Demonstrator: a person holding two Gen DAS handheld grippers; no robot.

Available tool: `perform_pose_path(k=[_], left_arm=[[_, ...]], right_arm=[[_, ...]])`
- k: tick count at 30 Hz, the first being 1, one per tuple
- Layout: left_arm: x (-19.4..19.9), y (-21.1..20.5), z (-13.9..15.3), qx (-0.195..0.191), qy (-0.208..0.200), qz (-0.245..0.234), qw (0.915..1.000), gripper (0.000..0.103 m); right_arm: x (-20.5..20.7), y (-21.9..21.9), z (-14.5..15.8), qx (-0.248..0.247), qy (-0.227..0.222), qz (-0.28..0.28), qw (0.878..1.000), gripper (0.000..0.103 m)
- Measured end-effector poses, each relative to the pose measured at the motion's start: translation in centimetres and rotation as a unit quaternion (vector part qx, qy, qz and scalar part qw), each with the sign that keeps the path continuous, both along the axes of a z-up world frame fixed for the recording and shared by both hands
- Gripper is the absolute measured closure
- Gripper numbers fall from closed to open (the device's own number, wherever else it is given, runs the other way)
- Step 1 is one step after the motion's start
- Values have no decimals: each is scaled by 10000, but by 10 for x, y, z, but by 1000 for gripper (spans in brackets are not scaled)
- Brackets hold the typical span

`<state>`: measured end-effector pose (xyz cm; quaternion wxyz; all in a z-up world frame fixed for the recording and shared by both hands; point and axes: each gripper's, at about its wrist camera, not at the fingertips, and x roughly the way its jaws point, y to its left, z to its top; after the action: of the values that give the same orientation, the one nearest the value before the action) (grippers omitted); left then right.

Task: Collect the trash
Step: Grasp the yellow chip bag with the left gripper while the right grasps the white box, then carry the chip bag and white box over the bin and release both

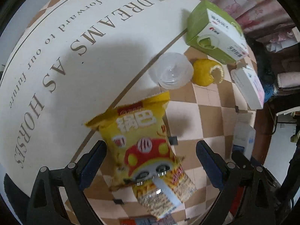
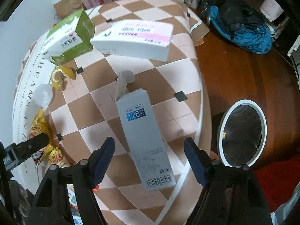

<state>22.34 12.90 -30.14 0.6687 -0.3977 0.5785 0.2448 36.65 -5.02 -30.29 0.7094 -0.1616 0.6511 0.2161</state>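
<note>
Left hand-held gripper [image 1: 151, 156]: jaws spread, straddling the near end of a yellow snack bag [image 1: 138, 144] lying on the checkered desk [image 1: 204, 112] cloth, not gripping it. Right hand-held gripper [image 2: 150, 157]: jaws spread either side of a grey carton [image 2: 144, 140] marked 128, untouched. Farther: clear plastic cup [image 1: 171, 73] just beside a lemon peel [image 1: 208, 72]; beyond these, a green box [image 1: 215, 33] and a white-pink box [image 2: 135, 39]. Right of the cloth, a round mirror [image 2: 242, 133].

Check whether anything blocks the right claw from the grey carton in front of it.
Nothing visible does. The right claw is open, and the grey carton lies flat on the checkered mat with its near end already between the fingers.
</note>
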Motion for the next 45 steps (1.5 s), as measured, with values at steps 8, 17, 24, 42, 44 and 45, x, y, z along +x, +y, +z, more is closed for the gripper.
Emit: perform_pose_path(k=[8,17,24,42,44,45], left_arm=[[-2,-12,10,665,78,-243,9975,59],[-6,-28,38,1968,182,-867,9764,62],[-23,-49,91,2704,-168,-1154,9557,62],[2,-180,213,2951,-1742,-1903,9200,62],[16,-197,218,2937,-1867,-2070,9144,62],[24,-208,220,2906,-1926,-2157,9121,62]], right_arm=[[-3,8,-6,-73,-84,200,9997,61],[-23,1,19,419,-266,213,9985,64],[-53,-15,56,880,-808,225,9926,65],[-60,-151,172,1533,-1879,-305,9697,65],[-50,-178,177,1494,-1950,-462,9683,65],[-46,-189,178,1478,-1966,-535,9678,65]])
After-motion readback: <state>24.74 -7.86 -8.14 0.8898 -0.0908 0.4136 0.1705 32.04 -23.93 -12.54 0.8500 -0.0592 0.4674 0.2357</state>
